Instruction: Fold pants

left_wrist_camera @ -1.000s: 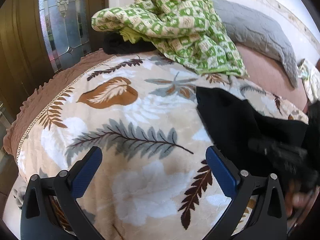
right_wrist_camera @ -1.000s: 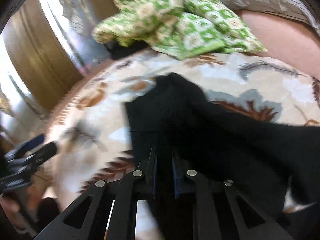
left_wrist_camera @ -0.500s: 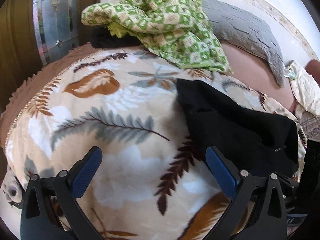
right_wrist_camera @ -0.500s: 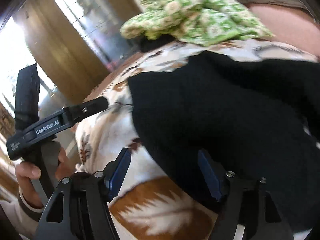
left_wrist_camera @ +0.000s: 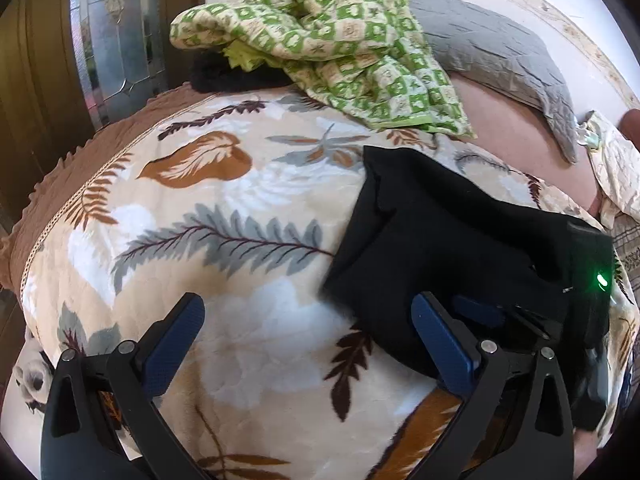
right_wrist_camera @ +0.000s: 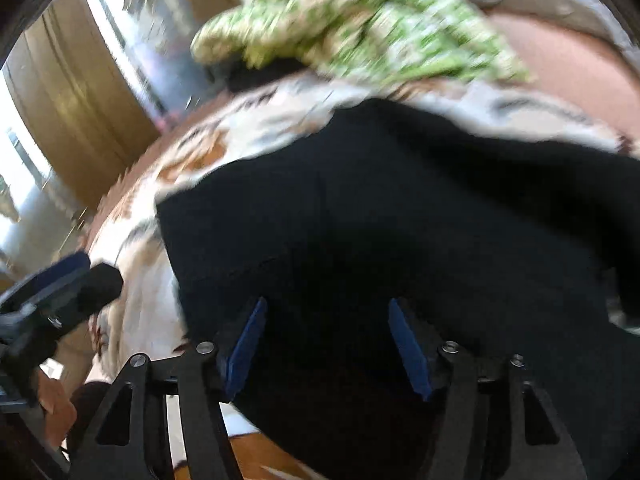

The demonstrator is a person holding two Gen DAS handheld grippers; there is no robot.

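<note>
I am holding my left gripper wide apart over the leaf-print blanket; nothing is lying between its blue pads, and only the right pad is standing just beside the near edge of the black pants. My right gripper is poised over the same garment with its jaws partly apart and closing; black cloth is lying under and between them, but the pads are not pressing on it, so I am not gripping anything with either tool.

The pants are lying on the blanket as a dark, already doubled bundle, toward the right side of the left wrist view, with one corner pointing away from me. The right wrist view is blurred, so I cannot tell how flat the layers are lying.

Judgement: I am working between folds, re-gripping for the following one. The next move is calling for the right jaws to pinch all layers at the near edge, and for the left gripper to come across to the left edge of the bundle to take or pin it.

Farther off, a green patterned quilt is heaped on the bed, with a grey pillow beyond it.
</note>
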